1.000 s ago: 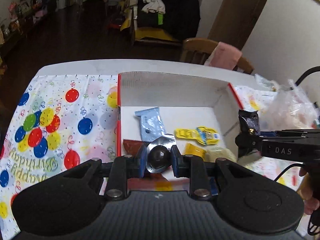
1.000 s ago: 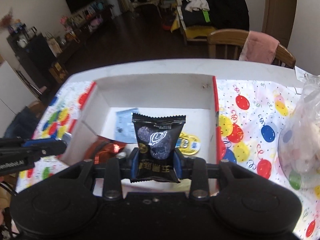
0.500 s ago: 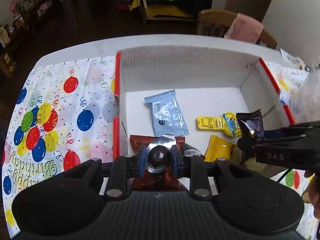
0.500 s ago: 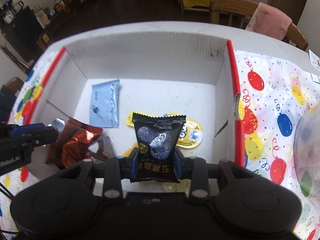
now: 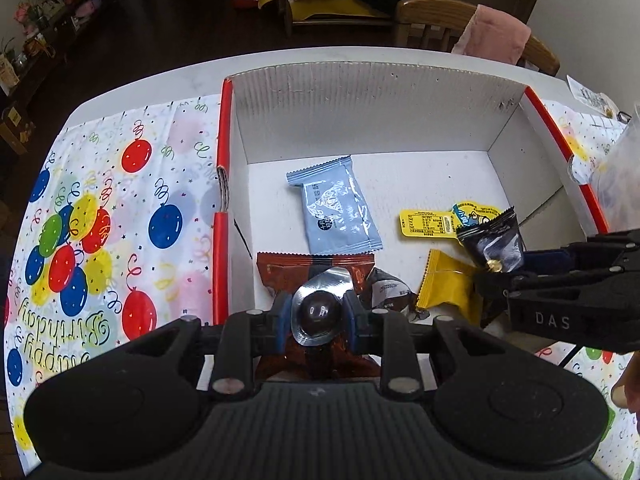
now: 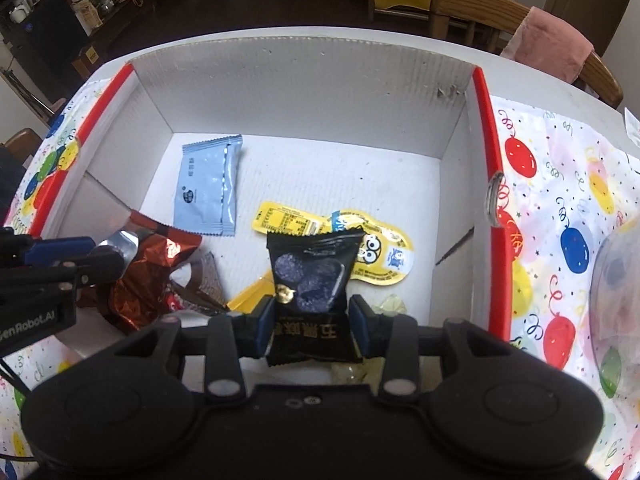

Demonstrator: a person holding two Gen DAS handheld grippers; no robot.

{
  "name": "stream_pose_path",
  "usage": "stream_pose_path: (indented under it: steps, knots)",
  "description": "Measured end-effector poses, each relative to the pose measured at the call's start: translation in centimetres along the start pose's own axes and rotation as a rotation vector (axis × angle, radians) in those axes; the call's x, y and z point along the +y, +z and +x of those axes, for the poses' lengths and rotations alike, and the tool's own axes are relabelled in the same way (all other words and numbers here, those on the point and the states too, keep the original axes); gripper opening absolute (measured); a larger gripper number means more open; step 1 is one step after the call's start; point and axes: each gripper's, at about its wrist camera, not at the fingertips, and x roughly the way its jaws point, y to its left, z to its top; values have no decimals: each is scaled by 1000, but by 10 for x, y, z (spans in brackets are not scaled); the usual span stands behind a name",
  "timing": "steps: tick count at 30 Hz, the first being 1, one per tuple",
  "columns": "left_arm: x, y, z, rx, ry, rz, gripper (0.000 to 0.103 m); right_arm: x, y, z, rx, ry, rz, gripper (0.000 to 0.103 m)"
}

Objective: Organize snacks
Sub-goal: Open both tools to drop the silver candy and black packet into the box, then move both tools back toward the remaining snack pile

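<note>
The left tool [image 5: 316, 318] points steeply down over the near left part of the white box [image 5: 372, 92], its blue pads [image 5: 282, 316] pressed on a silver-foil chocolate ball [image 5: 318, 312]. The right tool [image 6: 311, 322] points down over the near middle of the same box; its jaws are opening, with a black snack packet [image 6: 310, 276] still upright between the pads [image 6: 265, 326], which show only thin gaps at its sides. In the left wrist view this tool [image 5: 560, 276] reaches in from the right with the black packet [image 5: 492, 240] at its tip; in the right wrist view the left tool [image 6: 72, 258] comes in from the left with the foil at its tip.

Under the left tool lies a copper-red foil wrapper [image 5: 316, 268], with a small brown-and-white wrapper [image 5: 390, 292] just to its right and a yellow packet [image 5: 446, 284] beyond that. A pale clear-wrapped sweet [image 6: 390, 305] lies beside the right tool's right pad. Farther in, a yellow cartoon-eyed packet [image 6: 376, 256] lies flat on the box floor, and a light blue sachet [image 5: 340, 212] lies left of it, well apart from the far wall.

The box has red side edges [image 5: 222, 200] and stands on a balloon-print birthday cloth [image 5: 100, 216] covering the white bench [image 5: 152, 76]. A clear plastic bag [image 6: 618, 280] is at the right edge. Beyond the bench stands a wooden chair [image 5: 436, 20] with a pink cloth [image 5: 498, 36] draped over it.
</note>
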Motion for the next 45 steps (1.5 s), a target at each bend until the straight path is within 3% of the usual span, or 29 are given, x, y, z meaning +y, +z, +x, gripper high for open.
stream_pose_path:
  steps: [7, 14, 16, 18, 28, 33, 45]
  knots:
    - [6, -6, -6, -5, -26, -20, 29, -1, -8, -16, -28, 37, 10, 49]
    - [14, -15, -32, -64, -78, -42, 30, 4, -20, -53, -113, 84, -5, 52]
    - [16, -19, -42, -89, -90, -44, 35, 6, -26, -66, -142, 101, -16, 54]
    - [15, -25, -53, -122, -93, -34, 46, 8, -32, -79, -169, 112, -26, 55]
    - [11, -61, -101, -233, -115, 27, 48, 25, -72, -119, -257, 135, -77, 66]
    - [21, -82, -116, -262, -128, 4, 62, 26, -96, -125, -266, 149, -63, 72]
    - [51, -133, -115, -228, -101, -88, 79, 44, -143, -117, -250, 164, -76, 90]
